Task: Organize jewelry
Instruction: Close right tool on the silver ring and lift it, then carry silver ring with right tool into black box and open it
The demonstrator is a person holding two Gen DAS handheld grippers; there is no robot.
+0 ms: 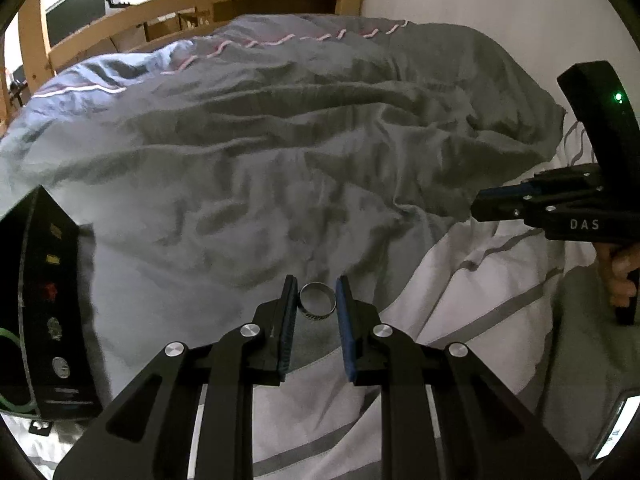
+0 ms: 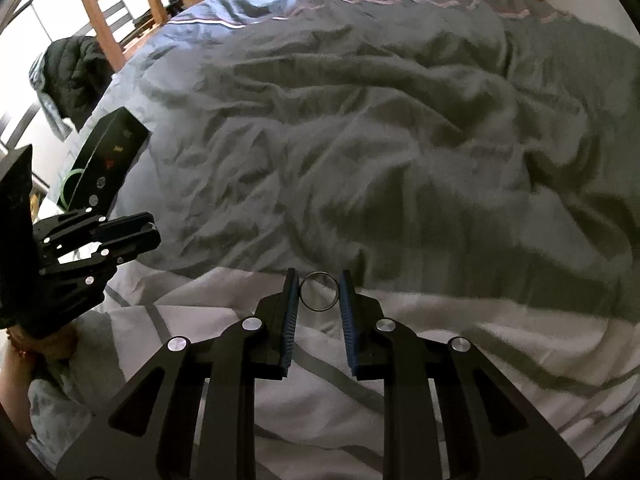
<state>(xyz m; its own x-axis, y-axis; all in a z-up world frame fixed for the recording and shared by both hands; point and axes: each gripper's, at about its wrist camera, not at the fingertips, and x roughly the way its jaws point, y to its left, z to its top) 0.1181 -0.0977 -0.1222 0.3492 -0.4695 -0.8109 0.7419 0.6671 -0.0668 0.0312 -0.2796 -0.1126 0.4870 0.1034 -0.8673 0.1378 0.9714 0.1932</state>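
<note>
1. On the bed's left edge, my left wrist view shows the black display stand (image 1: 52, 312) up close, with a column of small pieces on its face and a green band (image 1: 12, 364) beside it; my right wrist view sees the same stand (image 2: 106, 164) only from afar, leaning on the duvet.
2. Only the right wrist view shows the dark jacket (image 2: 76, 76) by the wooden ladder (image 2: 116, 12); only the left wrist view shows a dark monitor (image 1: 76, 10) behind the bed frame (image 1: 192, 0).
3. The rumpled grey duvet (image 1: 280, 140) covers most of the bed, and a white striped sheet (image 1: 460, 280) lies nearest me.
4. My left gripper (image 1: 317, 300) has its jaws clamped on a wide patterned ring (image 1: 317, 302), held above the sheet with both blue pads touching it.
5. My right gripper (image 2: 319, 292) has its jaws clamped on a thin plain ring (image 2: 319, 292), likewise held off the bed between the pads.
</note>
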